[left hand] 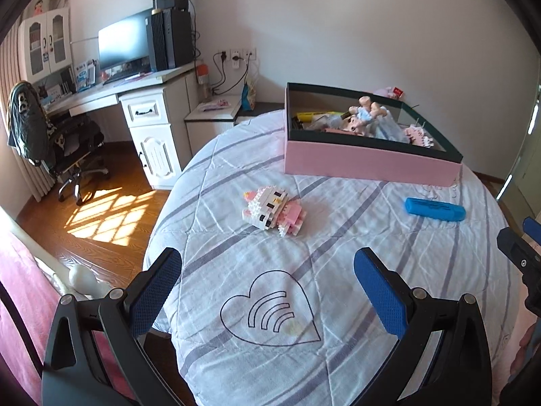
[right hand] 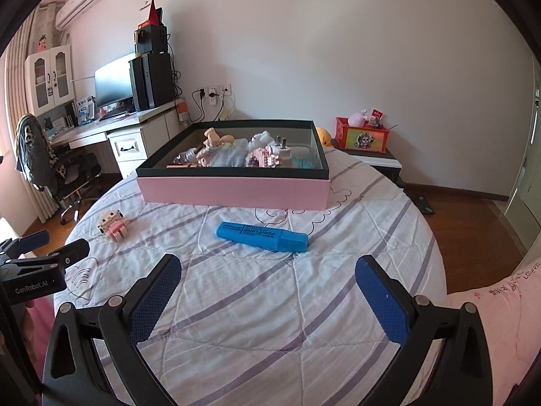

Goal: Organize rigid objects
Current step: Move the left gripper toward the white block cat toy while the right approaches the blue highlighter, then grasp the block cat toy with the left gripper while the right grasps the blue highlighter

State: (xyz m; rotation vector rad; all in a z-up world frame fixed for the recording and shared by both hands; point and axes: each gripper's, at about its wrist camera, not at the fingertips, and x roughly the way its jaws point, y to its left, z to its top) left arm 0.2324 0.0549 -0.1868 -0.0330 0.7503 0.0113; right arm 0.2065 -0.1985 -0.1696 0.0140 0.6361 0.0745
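A pink and white brick-built cat figure (left hand: 274, 210) lies on the striped quilt, ahead of my open, empty left gripper (left hand: 267, 264). It also shows in the right wrist view (right hand: 113, 225) at the left. A blue highlighter (right hand: 262, 237) lies ahead of my open, empty right gripper (right hand: 267, 270); it shows in the left wrist view (left hand: 435, 208) too. A pink box with a dark rim (right hand: 233, 187) stands behind, holding a doll, a brick figure and other items. It shows in the left wrist view (left hand: 368, 164) as well.
The bed edge drops to a wooden floor (left hand: 101, 223) on the left. A white desk (left hand: 148, 115) with monitor and an office chair (left hand: 50, 142) stand beyond. A bedside table with a red box (right hand: 361, 135) is at the back right.
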